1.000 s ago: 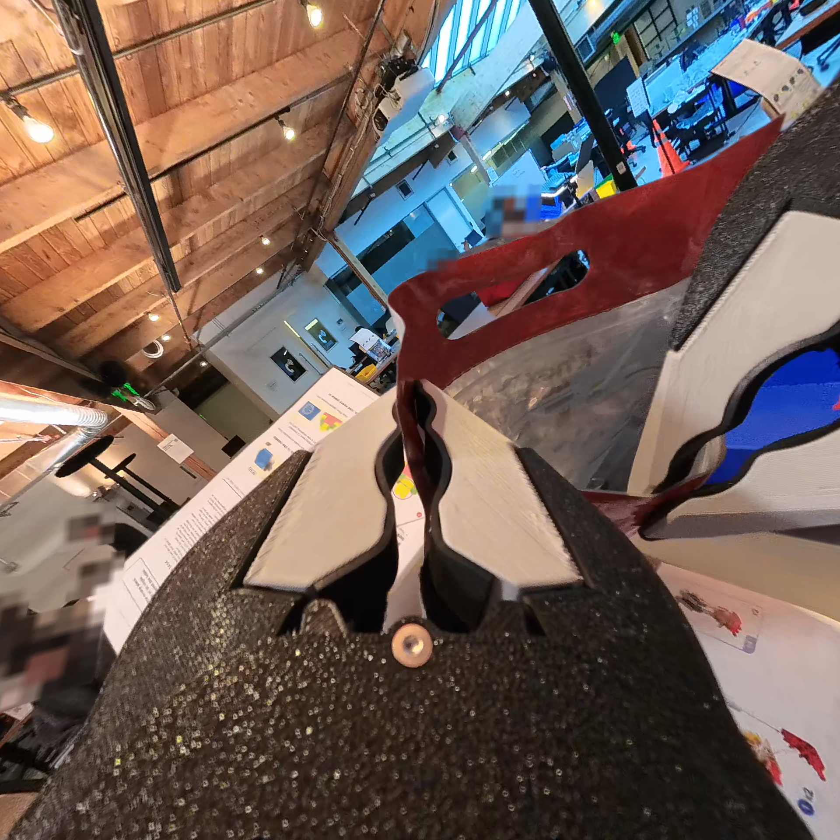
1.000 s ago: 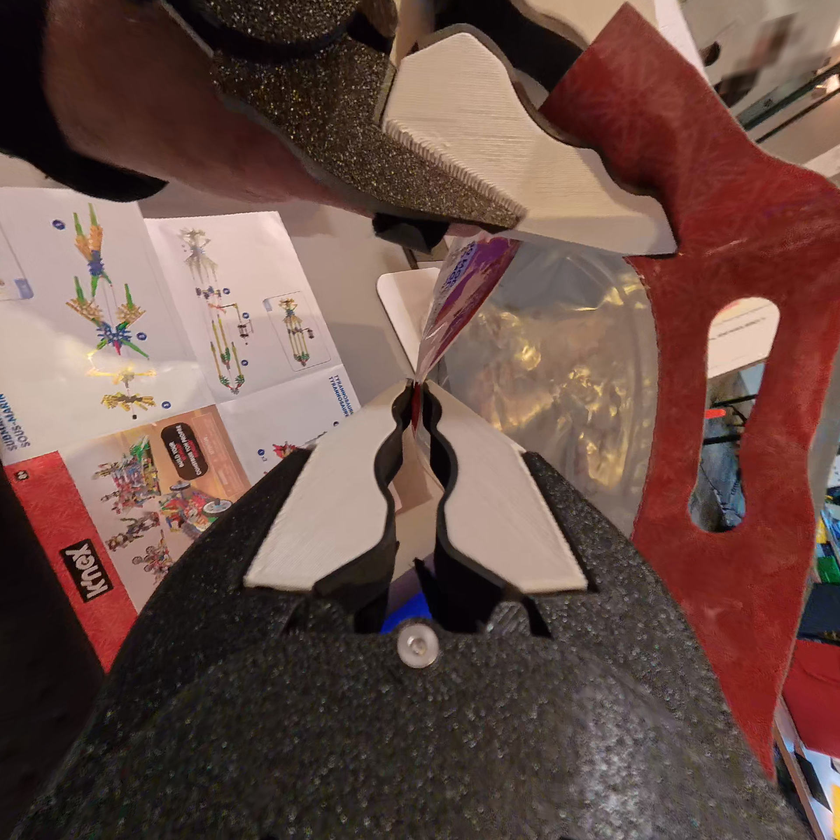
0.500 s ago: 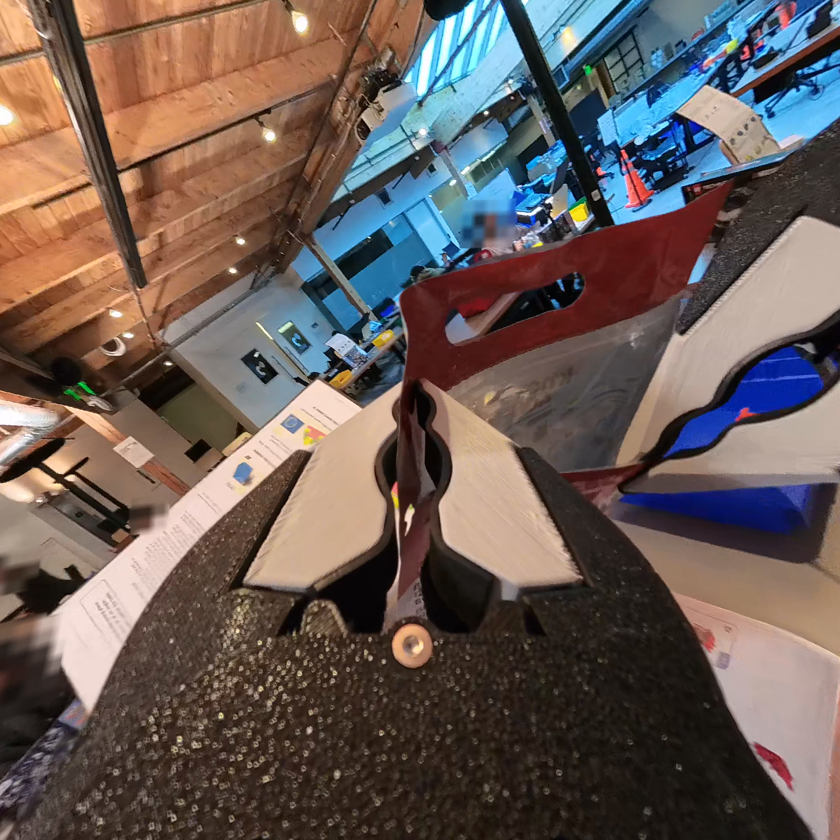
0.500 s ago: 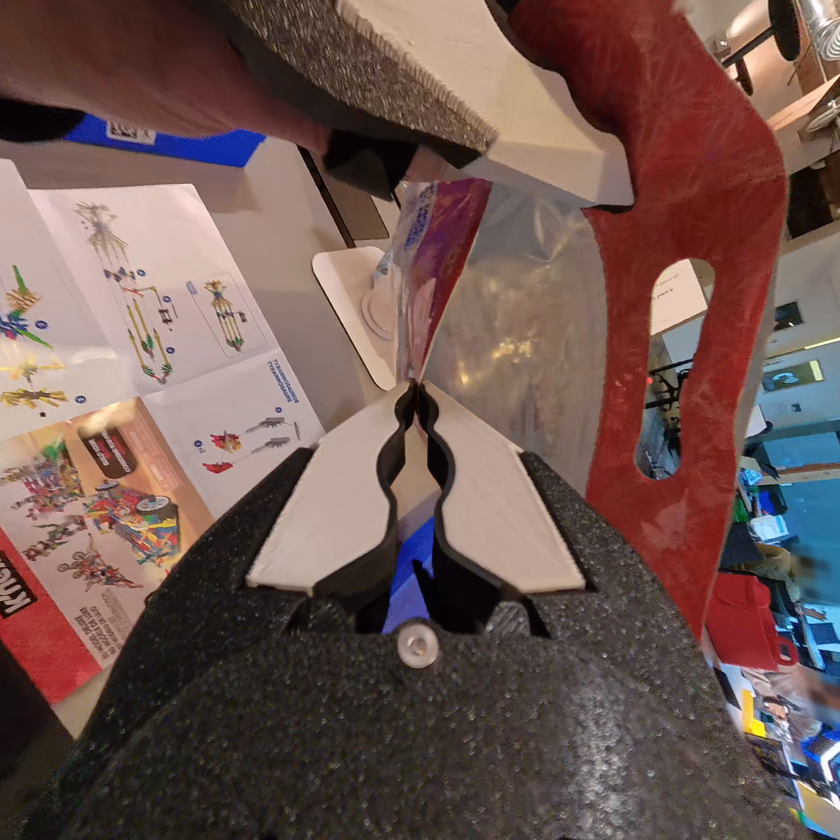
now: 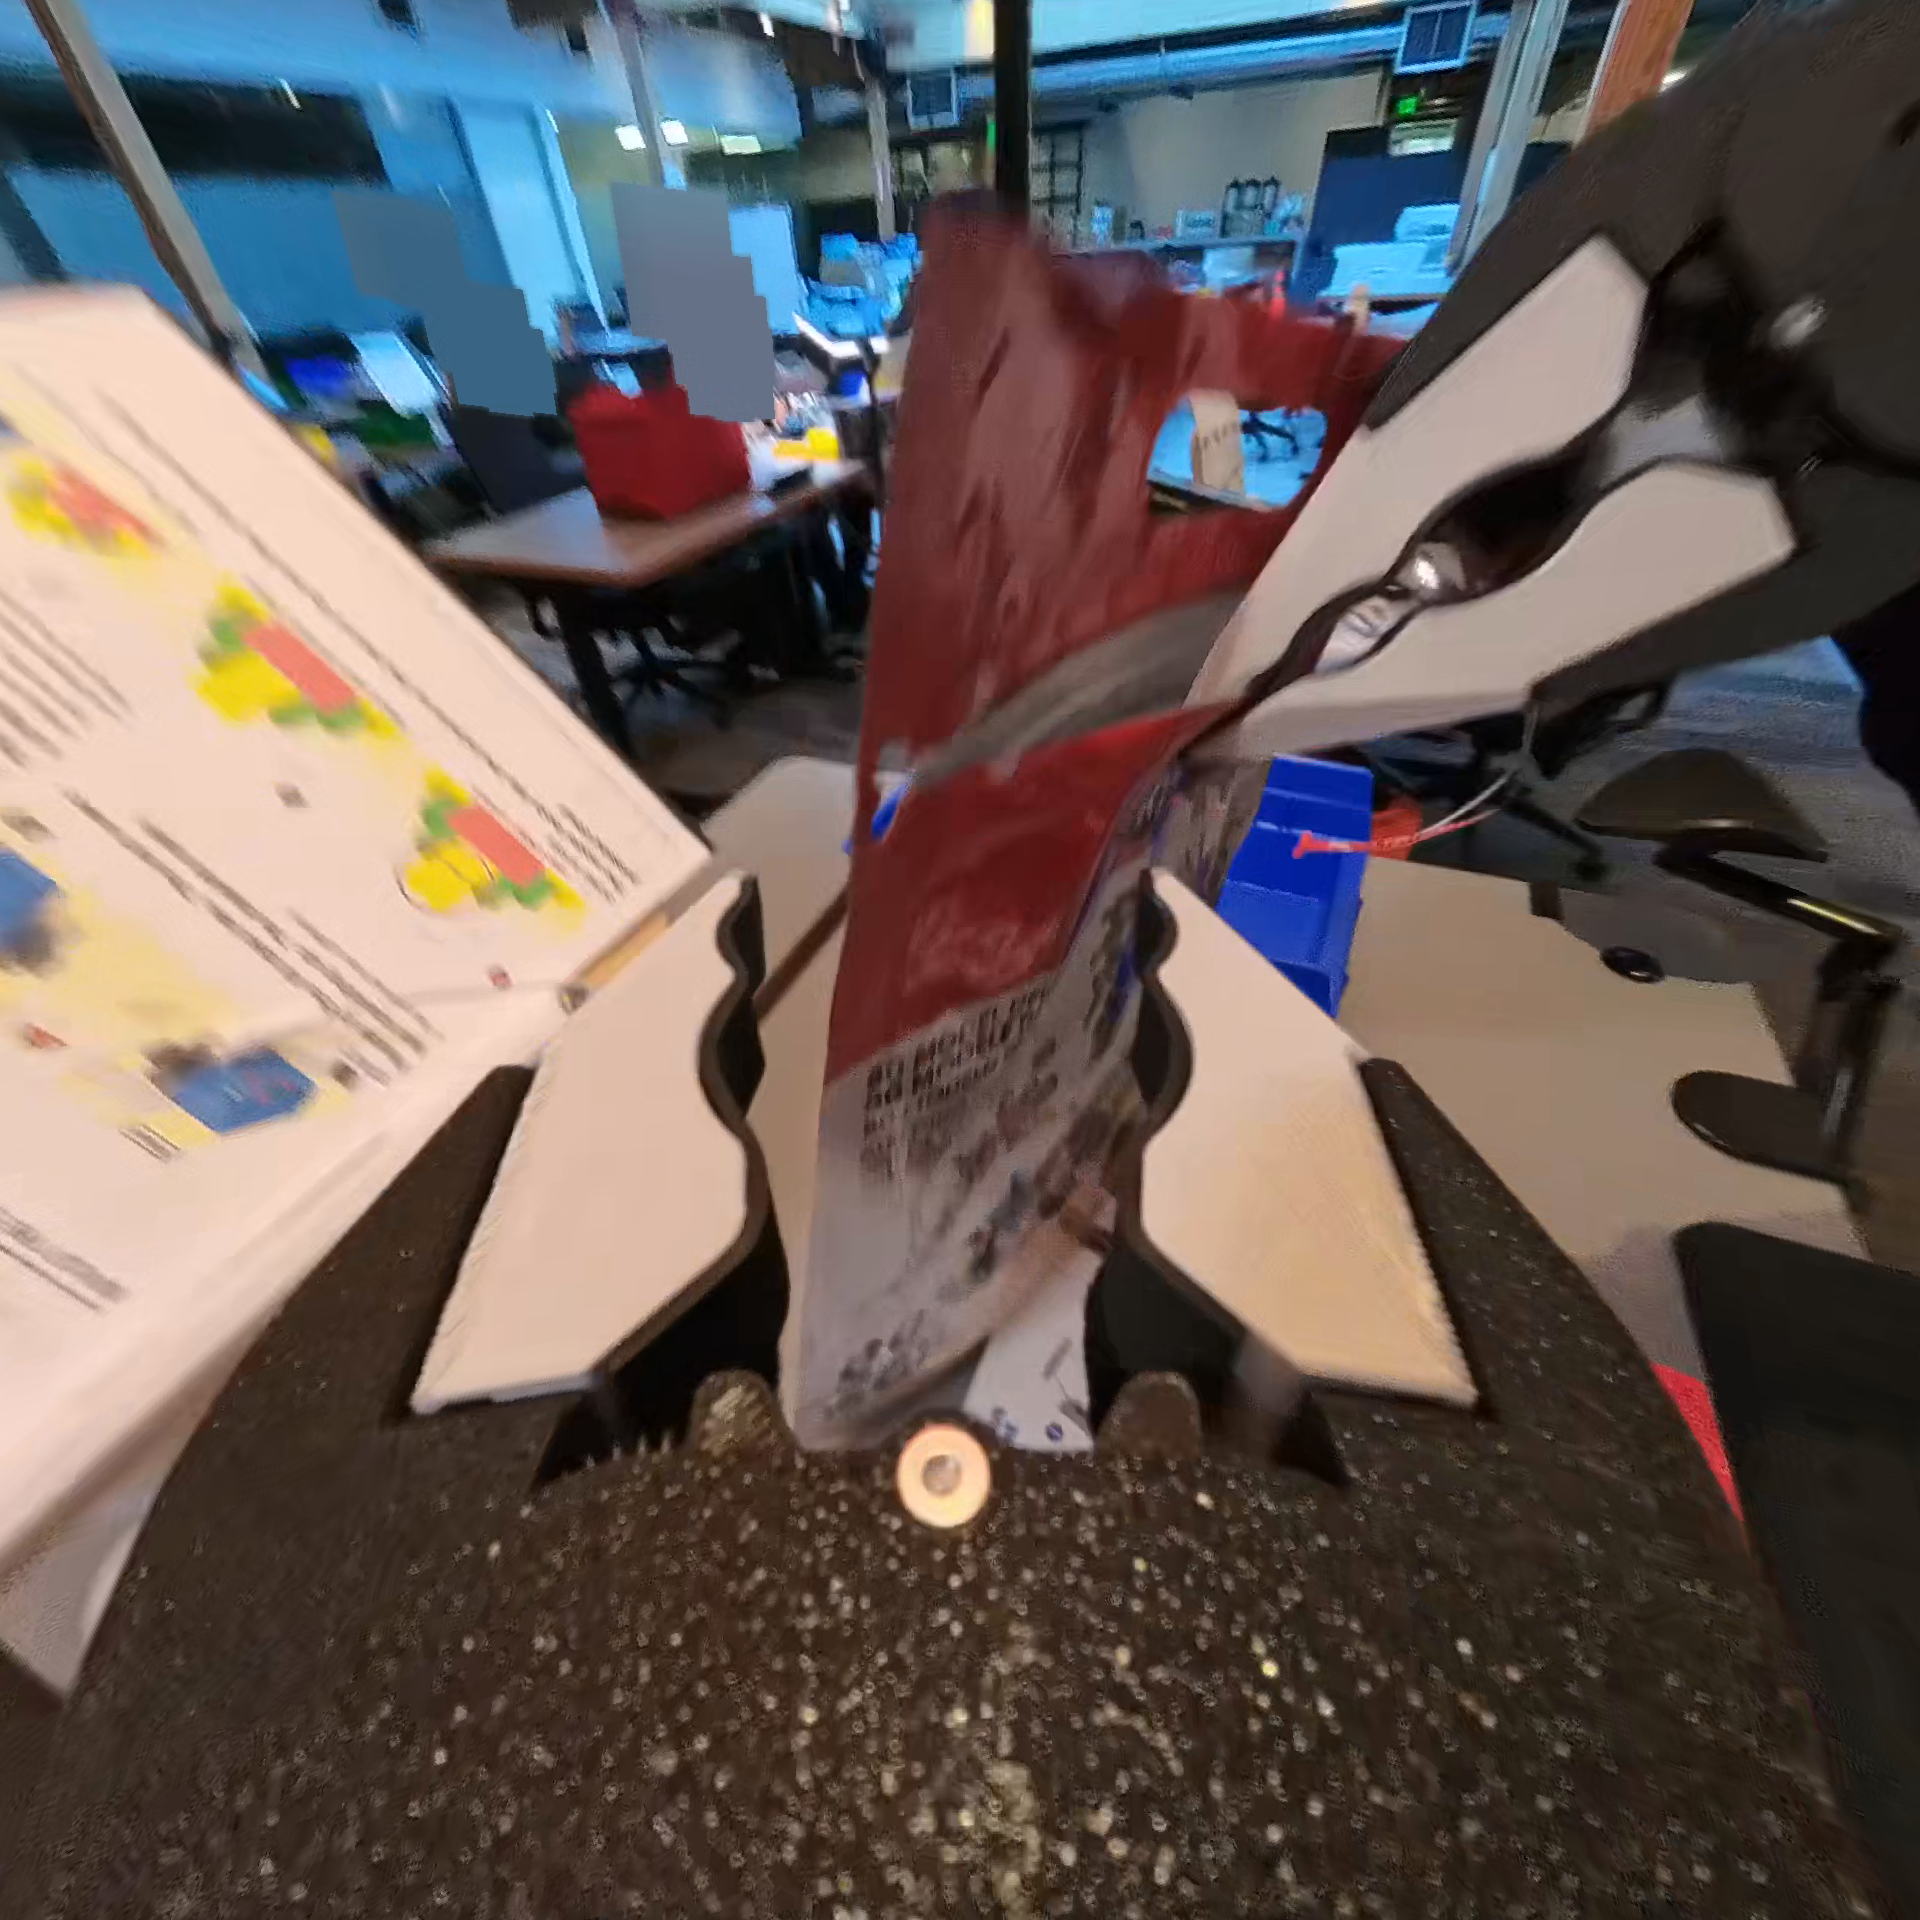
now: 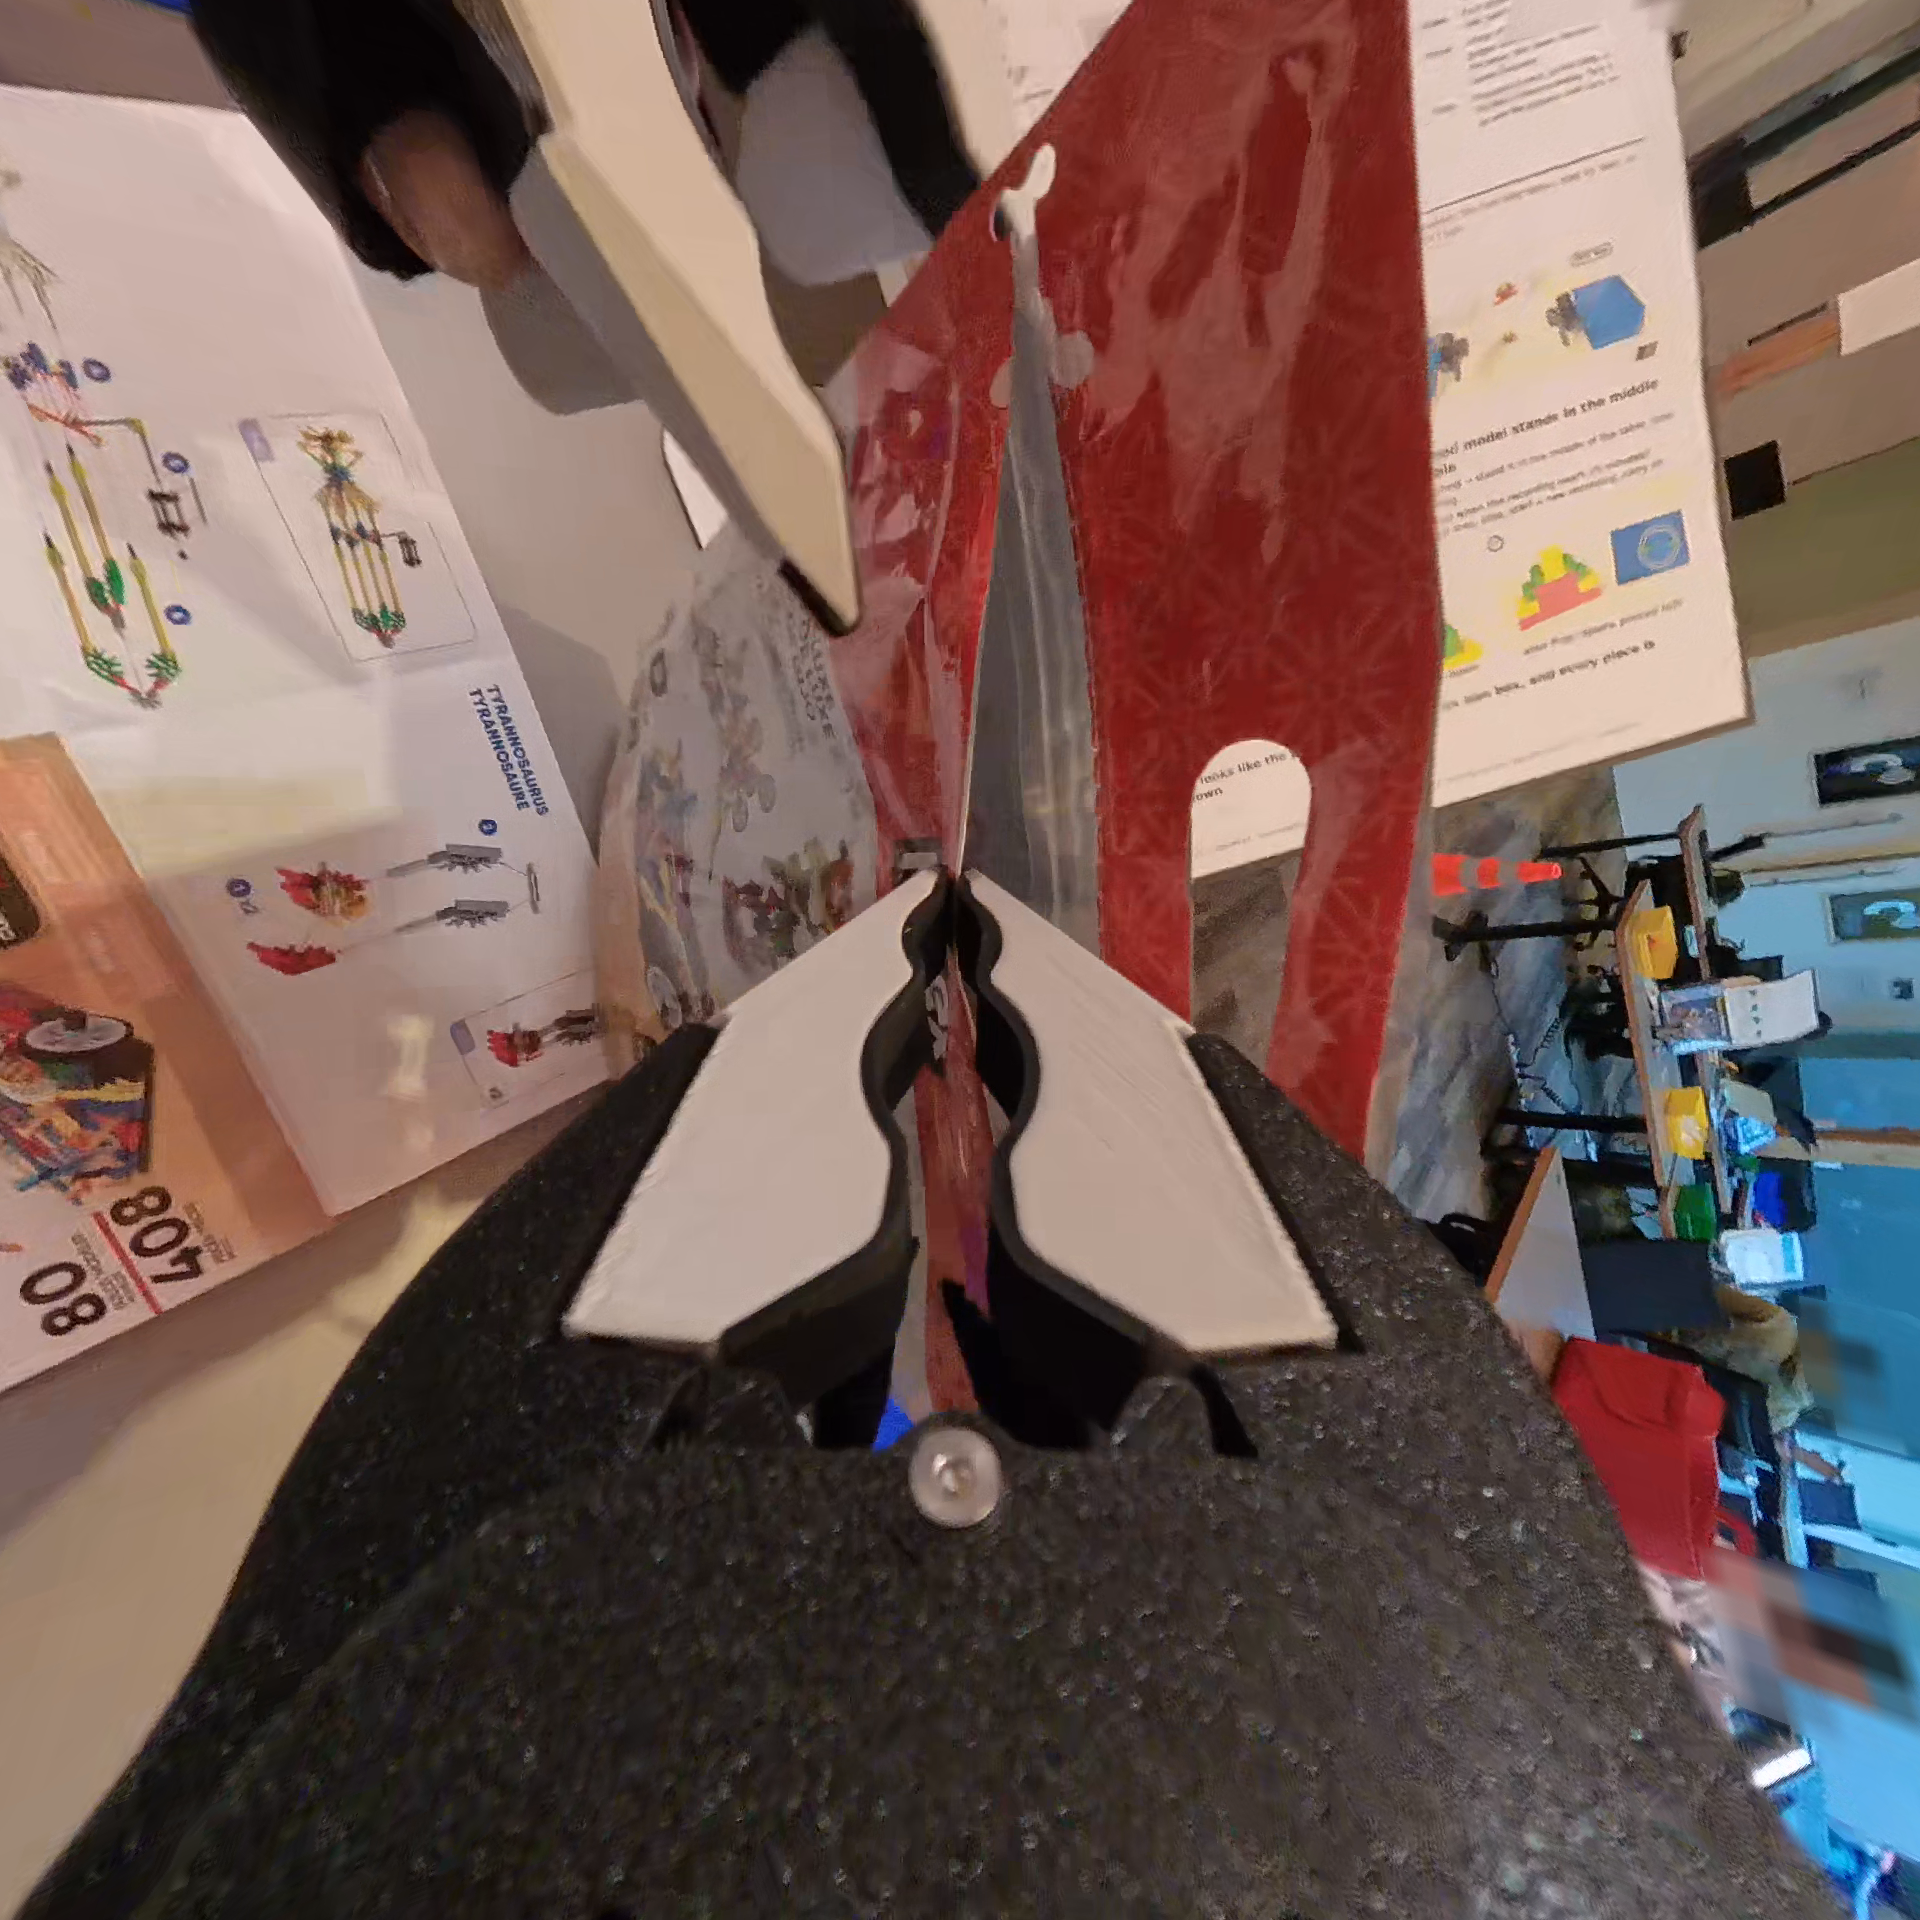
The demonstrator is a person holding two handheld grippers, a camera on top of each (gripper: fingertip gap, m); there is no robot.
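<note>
Between your two claws hangs the red plastic bag (image 5: 997, 582): your right claw (image 6: 951, 883) pinches its edge, while your left claw (image 5: 940, 904) stands wide with the bag's printed panel loose between its fingers, above the surface (image 5: 1475, 997).

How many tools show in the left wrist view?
2. The left tool fills the foreground, open, the red bag standing between its fingers; the right tool enters from the upper right, shut on the bag's edge.
</note>
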